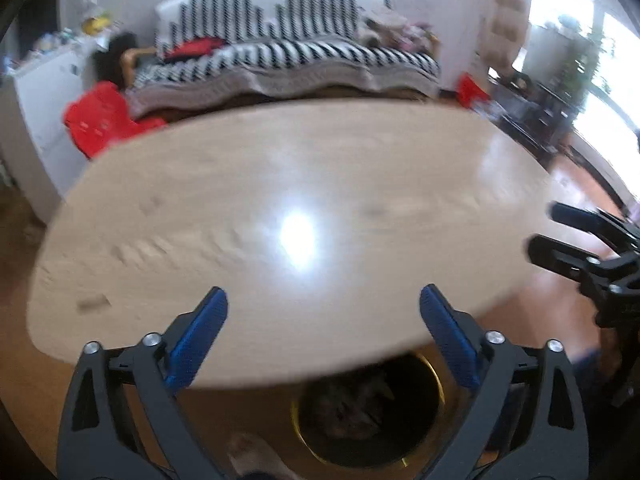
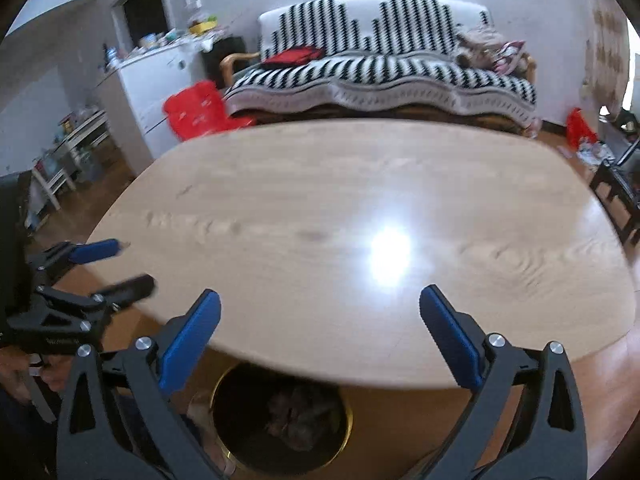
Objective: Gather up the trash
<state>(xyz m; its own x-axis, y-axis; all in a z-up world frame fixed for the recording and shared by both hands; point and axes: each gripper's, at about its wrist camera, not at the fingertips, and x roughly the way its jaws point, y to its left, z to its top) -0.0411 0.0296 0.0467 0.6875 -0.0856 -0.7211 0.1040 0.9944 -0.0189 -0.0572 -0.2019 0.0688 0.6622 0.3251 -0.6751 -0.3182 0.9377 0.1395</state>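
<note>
A round dark bin with a gold rim point(image 1: 434, 384) stands on the floor under the near edge of the oval wooden table point(image 1: 280, 184); crumpled trash point(image 1: 360, 404) lies inside it. The bin also shows in the right wrist view point(image 2: 224, 436) with the trash point(image 2: 296, 412) in it. My left gripper point(image 1: 324, 300) is open and empty above the table's near edge. My right gripper point(image 2: 320, 300) is open and empty too, over the same edge point(image 2: 320, 208). Each gripper shows in the other's view: the right one point(image 1: 556, 232), the left one point(image 2: 124, 264).
A sofa with a black-and-white striped cover point(image 2: 380, 64) stands behind the table. Red plastic stools point(image 2: 196, 108) and a white cabinet point(image 2: 156, 80) are at the back left. A dark chair point(image 2: 616, 188) is at the right. A foot point(image 1: 256, 456) shows beside the bin.
</note>
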